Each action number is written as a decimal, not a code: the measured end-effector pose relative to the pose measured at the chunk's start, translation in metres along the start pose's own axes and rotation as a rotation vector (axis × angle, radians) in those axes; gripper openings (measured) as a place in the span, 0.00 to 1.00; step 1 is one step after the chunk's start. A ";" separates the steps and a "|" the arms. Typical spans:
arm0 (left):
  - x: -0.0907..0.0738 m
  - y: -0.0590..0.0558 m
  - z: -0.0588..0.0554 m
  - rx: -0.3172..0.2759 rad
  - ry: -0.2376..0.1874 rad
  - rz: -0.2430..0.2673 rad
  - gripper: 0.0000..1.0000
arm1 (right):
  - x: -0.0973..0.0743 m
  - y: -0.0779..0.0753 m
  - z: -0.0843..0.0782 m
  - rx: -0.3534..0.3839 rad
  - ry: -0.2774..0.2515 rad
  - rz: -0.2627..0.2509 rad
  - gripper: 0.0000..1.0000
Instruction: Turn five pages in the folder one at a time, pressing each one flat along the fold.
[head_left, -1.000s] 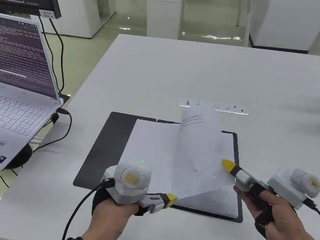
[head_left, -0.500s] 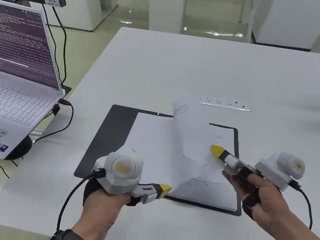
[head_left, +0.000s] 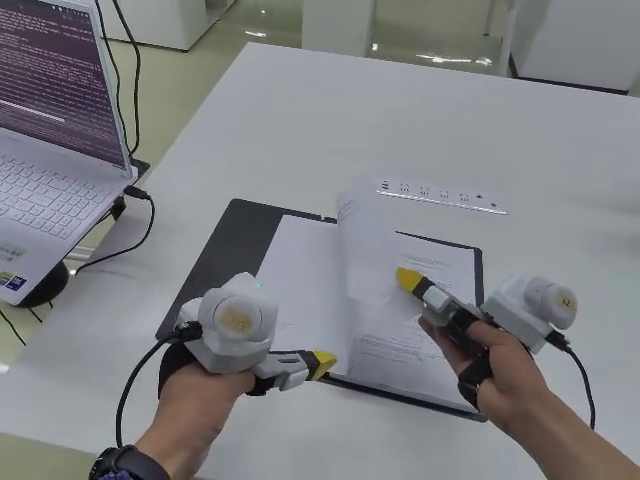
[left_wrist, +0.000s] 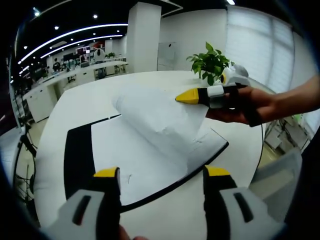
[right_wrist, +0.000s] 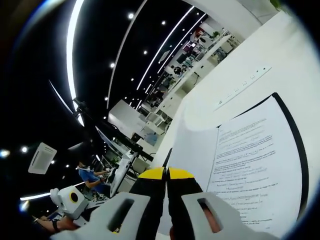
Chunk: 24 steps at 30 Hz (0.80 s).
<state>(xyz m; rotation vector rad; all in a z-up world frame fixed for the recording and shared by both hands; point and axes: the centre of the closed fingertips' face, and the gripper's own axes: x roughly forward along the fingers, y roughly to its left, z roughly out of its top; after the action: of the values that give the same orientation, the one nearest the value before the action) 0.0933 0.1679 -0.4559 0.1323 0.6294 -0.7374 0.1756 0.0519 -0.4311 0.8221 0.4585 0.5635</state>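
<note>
1. Folder (head_left: 225, 270) lies open on table (head_left: 400, 110); laptop (head_left: 45, 150) to its left.
2. Power strip (head_left: 440, 194) just behind folder.
3. Page (head_left: 362, 240) stands raised over the fold, pinched by right gripper (head_left: 405, 277); left gripper (head_left: 322, 362) at folder's near edge.

A thin, lightly creased white paper page (head_left: 365, 255) curls over a matt black rectangular folder (head_left: 220, 275) on the smooth matt white tabletop (head_left: 420, 120), with a glossy pale floor (head_left: 190, 75) at upper left.

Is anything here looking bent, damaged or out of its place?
The page pinched by the right gripper stands lifted and buckled: the left gripper view shows a kink across it, not a smooth curl. It may crease. The folder lies flat on the table; nothing else stands out.
</note>
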 end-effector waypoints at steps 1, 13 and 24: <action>-0.001 0.001 -0.001 -0.002 0.000 0.002 0.66 | 0.004 0.001 -0.002 0.001 0.005 0.004 0.00; -0.019 0.020 -0.005 -0.028 -0.008 0.040 0.67 | 0.035 0.015 -0.031 0.023 0.062 0.036 0.00; -0.028 0.032 -0.012 -0.047 -0.010 0.061 0.69 | 0.059 0.026 -0.059 0.037 0.116 0.057 0.00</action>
<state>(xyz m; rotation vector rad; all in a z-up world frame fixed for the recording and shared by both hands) 0.0929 0.2115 -0.4525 0.1043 0.6296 -0.6633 0.1782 0.1356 -0.4558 0.8429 0.5550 0.6593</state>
